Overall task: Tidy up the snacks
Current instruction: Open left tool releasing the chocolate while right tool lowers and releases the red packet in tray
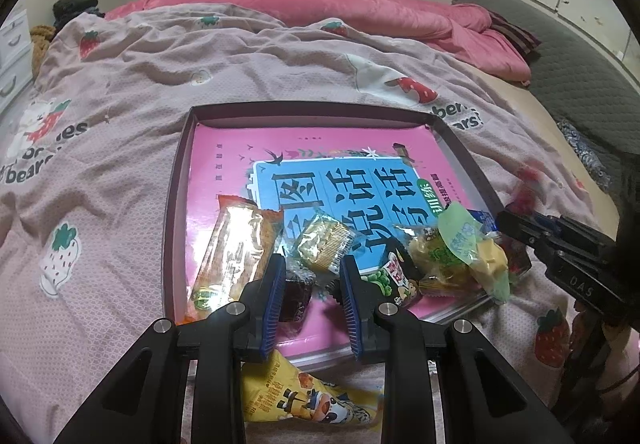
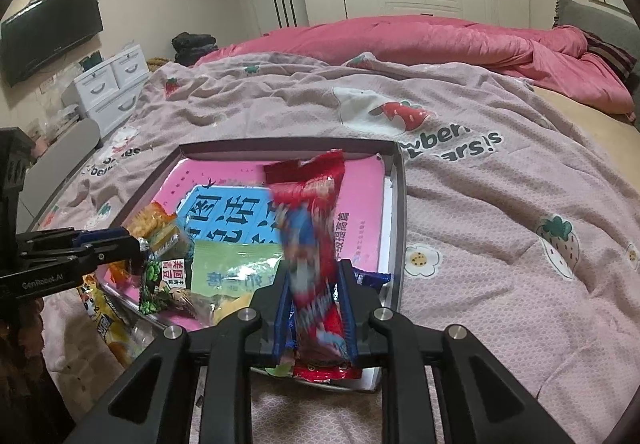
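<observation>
— Nearest our lens, low in the left wrist frame, we have the left gripper (image 1: 310,298) with its blue pads spread well apart and nothing between them. Agreed?

— Agreed. We see a dark wrapped sweet (image 1: 295,290) just beyond the left pad, but whether the pad touches it we cannot tell. Below the fingers, at the bottom centre, a yellow packet (image 1: 308,402) lies outside the box on the bedspread (image 1: 120,92).

— Moving rightward in that frame, what do we count inside the tray (image 1: 176,204)?

— An orange bar (image 1: 236,252) at lower left, its long axis running up toward the frame's top right; then a small cracker pack (image 1: 326,242) at centre; then a heap with a green bag (image 1: 460,234) at lower right. All rest on the pink book (image 1: 224,148) lining the tray.

— And in the right wrist frame?

— At centre bottom, the right gripper (image 2: 316,308) is clamped around a red snack packet (image 2: 316,228). Its long axis points up the frame, along the fingers, and its top end is blurred.

— So which relation matters for us?

— We judge it to be this: the red packet hangs over the tray's right half, above the bare pink cover at upper centre. The right hand is nearer that open space, while the left gripper sits nearest the dark sweet and cracker pack.
</observation>
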Available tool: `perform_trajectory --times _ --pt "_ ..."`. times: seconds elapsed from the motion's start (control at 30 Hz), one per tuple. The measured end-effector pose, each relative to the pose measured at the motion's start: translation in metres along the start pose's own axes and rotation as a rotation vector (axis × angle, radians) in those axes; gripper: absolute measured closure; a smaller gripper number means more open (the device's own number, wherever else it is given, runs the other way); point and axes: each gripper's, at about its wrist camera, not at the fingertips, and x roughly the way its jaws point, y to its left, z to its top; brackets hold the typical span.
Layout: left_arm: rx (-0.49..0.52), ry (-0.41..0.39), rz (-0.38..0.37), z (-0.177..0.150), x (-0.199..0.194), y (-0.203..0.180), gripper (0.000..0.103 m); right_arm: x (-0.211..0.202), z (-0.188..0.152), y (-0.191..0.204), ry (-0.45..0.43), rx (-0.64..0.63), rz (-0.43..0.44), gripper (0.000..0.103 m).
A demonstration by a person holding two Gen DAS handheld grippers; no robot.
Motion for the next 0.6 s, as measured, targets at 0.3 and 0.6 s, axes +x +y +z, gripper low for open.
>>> perform_trajectory --times 0.3,0.6 --pt "-0.001 0.003 -0.006 -0.001 0.0 0.0 0.074 -0.003 0.001 -0.009 -0.006 0.038 -0.015 0.069" --pt "-0.001 0.002 -0.01 -0.001 0.0 -0.001 0.074 -0.017 0.005 -0.011 -0.072 0.041 0.004 0.083"
